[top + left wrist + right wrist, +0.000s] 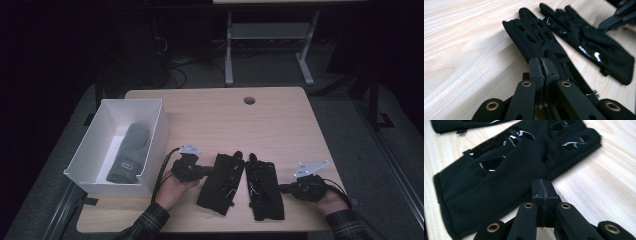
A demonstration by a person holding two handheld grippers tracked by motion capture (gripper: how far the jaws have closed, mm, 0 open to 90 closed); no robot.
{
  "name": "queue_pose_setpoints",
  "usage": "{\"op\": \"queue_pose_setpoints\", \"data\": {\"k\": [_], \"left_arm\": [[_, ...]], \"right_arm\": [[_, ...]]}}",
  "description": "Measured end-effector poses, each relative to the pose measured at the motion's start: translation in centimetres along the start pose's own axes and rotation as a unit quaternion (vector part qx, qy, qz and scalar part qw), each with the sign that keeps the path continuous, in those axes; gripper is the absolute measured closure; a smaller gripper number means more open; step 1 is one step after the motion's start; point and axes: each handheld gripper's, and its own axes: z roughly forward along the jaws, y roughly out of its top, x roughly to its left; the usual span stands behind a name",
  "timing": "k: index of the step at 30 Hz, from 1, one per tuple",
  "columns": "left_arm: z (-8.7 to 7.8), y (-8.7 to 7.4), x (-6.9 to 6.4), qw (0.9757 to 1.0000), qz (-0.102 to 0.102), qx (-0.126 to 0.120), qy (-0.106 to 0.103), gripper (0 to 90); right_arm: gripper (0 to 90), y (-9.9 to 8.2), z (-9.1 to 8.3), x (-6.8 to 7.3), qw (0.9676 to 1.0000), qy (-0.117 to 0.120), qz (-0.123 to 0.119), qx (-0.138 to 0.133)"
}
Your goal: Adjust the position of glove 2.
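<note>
The left gripper [204, 170] has its jaws together, pinching the edge of the left glove [222, 182]. The right gripper [284, 188] is also closed, at the edge of the right glove [264, 189]; whether it nips cloth I cannot tell. Both gloves lie flat, just right of the white box [150, 145], which holds a grey mitten [127, 152]. The gloves look light, soft and floppy, with shiny grip patches; I would take each at the cuff or side hem.

Our left gripper [206, 169] and right gripper [283, 188] low, pointed inward, jaws of both together.
</note>
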Motion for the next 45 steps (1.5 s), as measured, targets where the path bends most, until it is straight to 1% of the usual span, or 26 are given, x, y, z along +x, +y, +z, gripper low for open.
{"op": "queue_pose_setpoints", "data": {"k": [3,5,6,9,13,14,15,17,19,23,24,26,27,29,31,32,34,35,38,39,41,42,43,45], "left_arm": [[-0.2,0.2,-0.1,0.9999,-0.002,-0.007,-0.008,87.8],[-0.3,0.3,-0.3,0.9999,0.000,-0.012,-0.011,87.8],[-0.3,0.4,-0.3,0.9998,0.000,-0.013,-0.015,87.8],[-0.4,0.6,-0.5,0.9996,-0.001,-0.018,-0.023,87.8],[-0.7,0.9,-0.7,0.9986,-0.008,-0.032,-0.042,87.8],[-0.8,1.2,-0.8,0.9985,-0.003,-0.034,-0.044,87.8],[-0.8,1.2,-0.8,0.9985,-0.003,-0.034,-0.044,87.8],[-0.9,1.4,-0.9,0.9979,-0.007,-0.040,-0.050,87.8],[-0.9,1.6,-1.0,0.9976,-0.006,-0.043,-0.053,87.8],[-1.0,1.9,-1.1,0.9968,-0.010,-0.051,-0.061,87.9],[-1.1,2.0,-1.1,0.9967,-0.009,-0.053,-0.061,87.9],[-1.1,2.3,-1.1,0.9966,-0.008,-0.057,-0.059,87.9],[-1.1,2.4,-1.0,0.9964,-0.009,-0.059,-0.059,88.0],[-1.1,2.7,-0.9,0.9962,-0.010,-0.062,-0.060,88.1],[-1.0,3.0,-0.9,0.9957,-0.011,-0.066,-0.064,88.1],[-0.9,3.1,-1.0,0.9955,-0.012,-0.068,-0.065,88.1],[-0.7,3.3,-1.2,0.9954,-0.004,-0.068,-0.067,88.1],[-0.7,3.3,-1.2,0.9954,-0.004,-0.068,-0.067,88.2],[-0.4,3.6,-1.3,0.9951,-0.005,-0.070,-0.069,88.2],[-0.3,3.8,-1.2,0.9952,-0.003,-0.070,-0.068,88.3],[-0.2,3.9,-1.2,0.9953,-0.001,-0.069,-0.068,88.3],[-0.1,3.9,-1.2,0.9952,-0.002,-0.070,-0.068,88.4],[-0.1,4.0,-1.1,0.9953,-0.001,-0.069,-0.068,88.4],[0.1,4.0,-1.0,0.9952,-0.004,-0.069,-0.068,88.6]], "right_arm": [[90.0,0.3,0.3,0.2,1.0000,0.006,-0.004,0.002],[90.0,0.4,0.5,0.3,0.9999,0.011,-0.008,-0.003],[90.0,0.6,0.6,0.5,0.9999,0.013,-0.006,-0.001],[90.0,1.0,1.0,0.8,0.9997,0.019,-0.014,-0.002],[90.0,1.5,1.5,1.2,0.9995,0.026,-0.018,-0.004],[90.0,1.8,1.7,1.2,0.9994,0.028,-0.021,-0.005],[90.0,1.8,1.7,1.2,0.9994,0.028,-0.021,-0.005],[90.0,2.1,2.1,1.4,0.9992,0.033,-0.021,-0.006],[90.0,2.2,2.2,1.4,0.9992,0.034,-0.023,-0.006],[90.0,2.8,2.7,1.6,0.9989,0.038,-0.026,-0.005],[90.0,2.9,2.8,1.5,0.9989,0.036,-0.030,-0.005],[90.0,3.2,3.0,1.7,0.9990,0.034,-0.028,-0.003],[90.0,3.3,3.2,1.6,0.9989,0.033,-0.034,-0.005],[90.0,3.5,3.3,1.6,0.9989,0.032,-0.034,-0.004],[90.0,3.7,3.5,1.6,0.9990,0.032,-0.031,-0.005],[90.0,3.8,3.6,1.6,0.9990,0.030,-0.034,-0.004],[90.0,4.2,4.0,1.7,0.9989,0.032,-0.033,-0.006],[90.0,4.2,4.0,1.7,0.9989,0.032,-0.033,-0.006],[90.0,4.8,4.7,1.8,0.9985,0.037,-0.039,-0.007],[90.0,5.3,5.3,2.0,0.9983,0.042,-0.038,-0.010],[90.0,5.6,5.6,2.2,0.9982,0.044,-0.038,-0.010],[90.0,6.2,6.2,2.6,0.9980,0.041,-0.048,-0.007],[90.0,6.2,6.2,2.6,0.9980,0.041,-0.048,-0.007],[90.0,6.7,6.7,2.9,0.9978,0.042,-0.050,-0.009]]}}
